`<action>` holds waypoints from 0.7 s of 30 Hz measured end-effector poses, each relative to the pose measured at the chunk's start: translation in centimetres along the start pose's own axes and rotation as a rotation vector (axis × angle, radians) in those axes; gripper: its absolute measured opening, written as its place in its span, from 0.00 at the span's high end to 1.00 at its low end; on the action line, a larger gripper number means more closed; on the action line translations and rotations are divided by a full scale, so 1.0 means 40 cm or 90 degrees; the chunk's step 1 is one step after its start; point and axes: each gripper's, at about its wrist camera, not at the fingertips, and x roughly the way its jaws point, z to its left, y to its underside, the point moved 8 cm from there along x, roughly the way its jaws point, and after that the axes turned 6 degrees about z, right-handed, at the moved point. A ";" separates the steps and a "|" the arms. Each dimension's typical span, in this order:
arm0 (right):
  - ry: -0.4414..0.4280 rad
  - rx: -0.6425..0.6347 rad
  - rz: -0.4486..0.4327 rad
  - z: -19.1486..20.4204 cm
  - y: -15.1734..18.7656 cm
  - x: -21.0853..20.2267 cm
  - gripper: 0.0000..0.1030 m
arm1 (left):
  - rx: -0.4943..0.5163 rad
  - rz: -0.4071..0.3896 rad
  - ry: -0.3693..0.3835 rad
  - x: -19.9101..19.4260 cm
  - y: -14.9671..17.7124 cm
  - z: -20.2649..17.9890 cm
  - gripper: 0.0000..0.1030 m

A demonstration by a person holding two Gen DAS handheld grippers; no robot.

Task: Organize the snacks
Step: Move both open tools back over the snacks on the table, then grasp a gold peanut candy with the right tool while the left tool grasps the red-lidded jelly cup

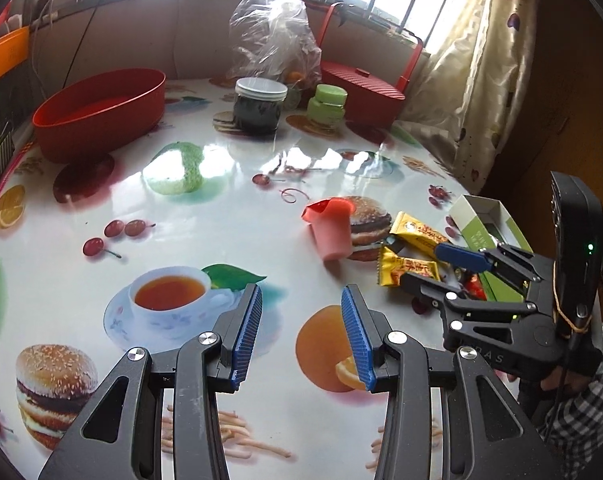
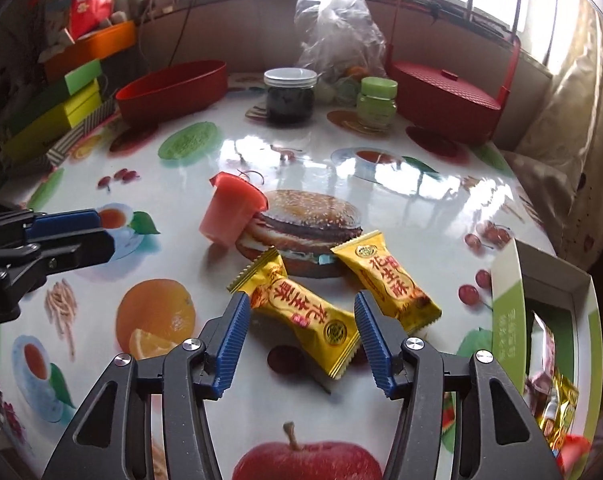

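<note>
Two yellow snack packets lie on the printed table. The near packet sits between the fingers of my right gripper, which stands open around it without pressing. The second packet lies just right of it. A pink jelly cup lies tipped on its side beyond them. At the right edge stands an open green-and-white box with several wrapped snacks inside. My left gripper hangs open over bare tabletop, holding nothing. From the left wrist view, the right gripper hovers over the packets by the box.
A red oval tub stands at the back left and a red lidded basket at the back right. Between them are a dark jar, a green jar and a clear plastic bag. Coloured boxes are stacked at the far left.
</note>
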 end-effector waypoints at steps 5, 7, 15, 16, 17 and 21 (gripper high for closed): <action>-0.019 -0.037 0.025 0.014 -0.007 0.026 0.47 | 0.000 0.006 0.001 0.005 0.000 0.002 0.58; -0.016 -0.041 0.032 0.012 -0.005 0.031 0.47 | 0.001 0.008 0.002 0.009 -0.003 0.002 0.58; -0.043 -0.035 0.049 0.032 0.017 0.027 0.47 | 0.016 0.018 0.019 0.043 -0.031 -0.029 0.58; -0.042 -0.027 0.050 0.031 0.019 0.030 0.47 | 0.018 0.020 0.020 0.048 -0.036 -0.034 0.58; -0.041 -0.021 0.049 0.029 0.019 0.032 0.48 | 0.021 0.021 0.020 0.051 -0.040 -0.037 0.58; -0.038 0.011 0.044 0.015 0.018 0.040 0.60 | 0.033 0.028 0.020 0.076 -0.059 -0.051 0.58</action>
